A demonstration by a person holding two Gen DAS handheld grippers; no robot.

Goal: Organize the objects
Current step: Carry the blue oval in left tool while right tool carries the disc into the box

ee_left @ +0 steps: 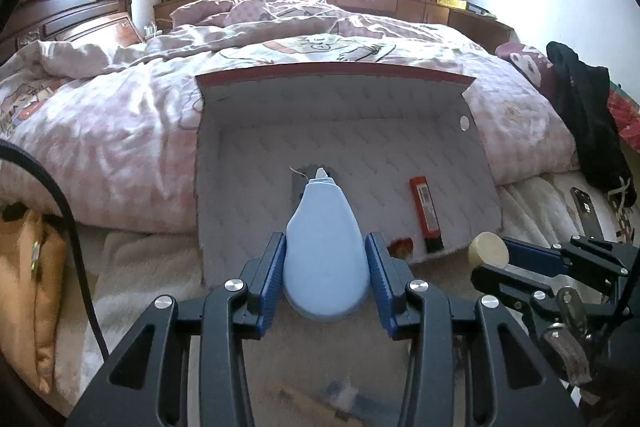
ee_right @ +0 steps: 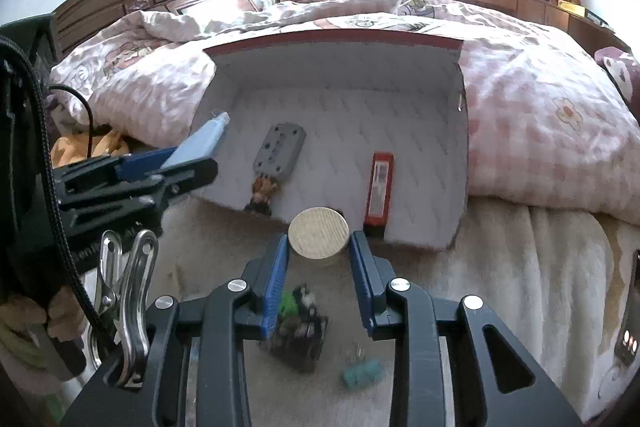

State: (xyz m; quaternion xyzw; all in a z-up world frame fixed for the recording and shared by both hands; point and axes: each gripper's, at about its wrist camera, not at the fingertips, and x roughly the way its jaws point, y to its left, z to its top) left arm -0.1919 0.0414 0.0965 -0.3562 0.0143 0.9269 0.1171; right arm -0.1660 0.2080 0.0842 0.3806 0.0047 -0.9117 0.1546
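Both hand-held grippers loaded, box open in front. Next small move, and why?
Probably carry the left hand-held gripper forward over the open box and lower the light blue bottle onto bare lining, left of the grey block. The bottle is clamped between the pads and hangs short of the box's near edge. The right hand-held gripper grips a wooden disc, which could follow beside the red pack.

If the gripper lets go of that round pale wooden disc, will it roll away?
Probably not far. The round pale wooden disc, pinched by the right gripper, has flat faces, so it would likely flop flat. It looks stiff and light. The soft cream blanket below should stop any rolling on its edge.
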